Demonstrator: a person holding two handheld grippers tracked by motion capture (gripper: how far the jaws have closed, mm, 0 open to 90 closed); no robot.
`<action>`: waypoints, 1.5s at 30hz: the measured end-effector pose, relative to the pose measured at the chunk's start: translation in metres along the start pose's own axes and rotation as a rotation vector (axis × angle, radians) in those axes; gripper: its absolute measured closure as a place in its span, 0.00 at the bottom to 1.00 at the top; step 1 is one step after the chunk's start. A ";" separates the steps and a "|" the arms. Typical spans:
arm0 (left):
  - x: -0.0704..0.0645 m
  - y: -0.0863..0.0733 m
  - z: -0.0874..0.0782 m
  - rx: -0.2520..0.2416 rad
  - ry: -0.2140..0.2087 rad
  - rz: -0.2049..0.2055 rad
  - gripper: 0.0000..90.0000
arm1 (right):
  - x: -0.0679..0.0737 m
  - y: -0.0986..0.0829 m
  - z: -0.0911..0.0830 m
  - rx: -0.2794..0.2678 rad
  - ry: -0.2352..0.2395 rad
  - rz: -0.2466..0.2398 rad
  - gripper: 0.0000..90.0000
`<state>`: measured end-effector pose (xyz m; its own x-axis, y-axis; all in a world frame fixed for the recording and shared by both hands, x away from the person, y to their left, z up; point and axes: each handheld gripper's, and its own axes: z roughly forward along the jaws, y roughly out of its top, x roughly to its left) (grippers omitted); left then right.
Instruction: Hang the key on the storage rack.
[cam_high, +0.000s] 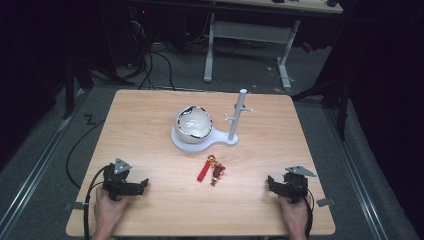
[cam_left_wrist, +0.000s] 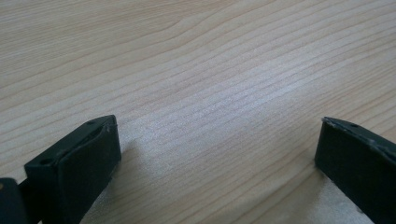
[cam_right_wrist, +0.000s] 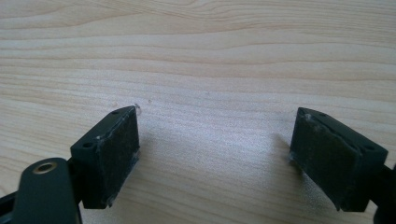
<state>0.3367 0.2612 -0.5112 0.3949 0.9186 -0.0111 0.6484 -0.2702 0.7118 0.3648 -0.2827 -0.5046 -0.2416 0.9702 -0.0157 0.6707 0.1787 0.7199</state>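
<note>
Both tools sit low on the wooden surface (cam_high: 150, 115): left tool (cam_high: 142, 183) near the left corner, right tool (cam_high: 271, 181) near the right, each gaping wide with nothing between its jaws. Between them lies a red keychain (cam_high: 210, 169), just before the white bowl (cam_high: 194, 123) and peg stand (cam_high: 236, 117).

We see the bowl (cam_high: 194, 122) on its stand (cam_high: 220, 140) at the desk (cam_high: 150, 115) centre; the keychain (cam_high: 212, 169) lies nearer us than the bowl, with one hand-held gripper (cam_high: 145, 183) left, another (cam_high: 270, 181) right.
</note>
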 end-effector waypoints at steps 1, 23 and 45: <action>0.000 0.000 0.000 0.000 0.000 0.000 0.01 | 0.000 0.000 0.000 0.000 0.000 0.000 0.18; 0.000 0.000 0.000 -0.001 0.002 -0.003 0.01 | 0.003 0.000 -0.003 -0.010 -0.025 0.025 0.34; 0.000 0.000 0.000 -0.003 0.005 -0.009 0.01 | 0.040 0.003 -0.017 -0.061 0.086 -0.053 0.47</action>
<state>0.3369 0.2607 -0.5113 0.3859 0.9224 -0.0137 0.6499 -0.2613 0.7137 0.3457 -0.2462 -0.4913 -0.3367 0.9416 0.0029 0.6121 0.2165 0.7605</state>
